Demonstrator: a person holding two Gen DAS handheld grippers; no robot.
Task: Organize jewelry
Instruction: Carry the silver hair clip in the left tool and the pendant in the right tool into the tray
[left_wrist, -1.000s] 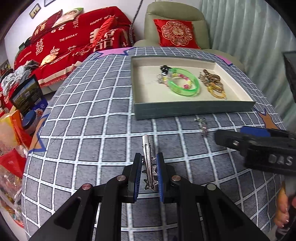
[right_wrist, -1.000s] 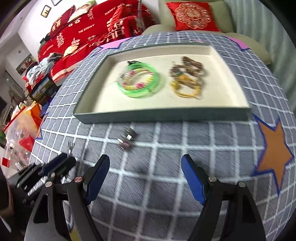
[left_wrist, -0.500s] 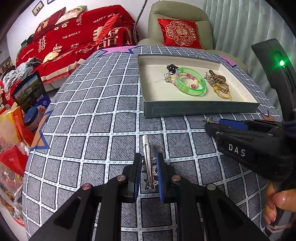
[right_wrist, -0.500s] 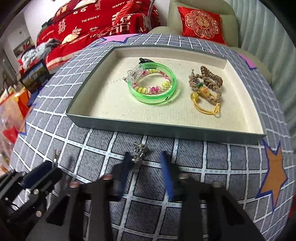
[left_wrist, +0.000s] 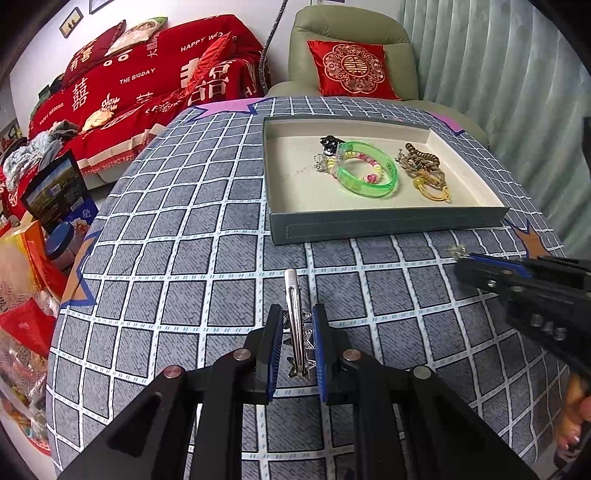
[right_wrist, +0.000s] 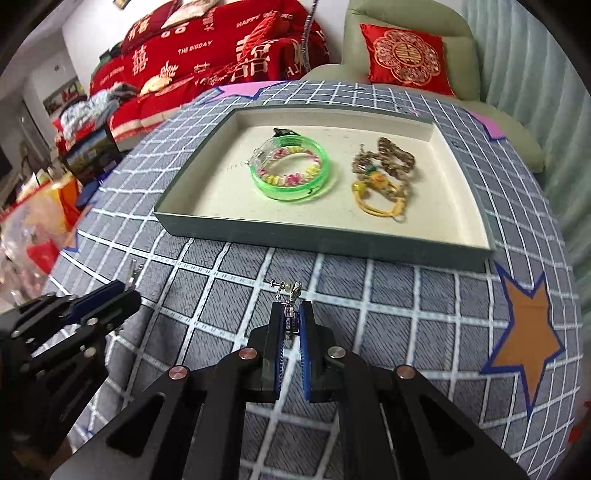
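Left wrist view:
Left gripper (left_wrist: 297, 332): squeezed tight on a silver hair clip (left_wrist: 295, 314), which sticks out past the blue pads (left_wrist: 317, 332).
Right gripper (left_wrist: 465, 258): comes in from the right side; a tiny shiny earring (left_wrist: 457, 252) pokes out at its tip.
Tray (left_wrist: 384, 225): sits on the checked cloth (left_wrist: 166, 240), farther back.
In the tray: a green bangle (left_wrist: 369, 173) beside a brown bead bracelet (left_wrist: 424, 166).

Right wrist view:
Right gripper (right_wrist: 291, 325): pinched shut on the earring (right_wrist: 288, 291), held over the cloth (right_wrist: 406, 295) just in front of the tray (right_wrist: 325, 236).
Left gripper (right_wrist: 110, 299): low on the left, hair clip (right_wrist: 132, 271) tip showing.
In the tray: green bangle (right_wrist: 291, 170) with a beaded band inside it, brown bracelet (right_wrist: 388, 158) to its right.
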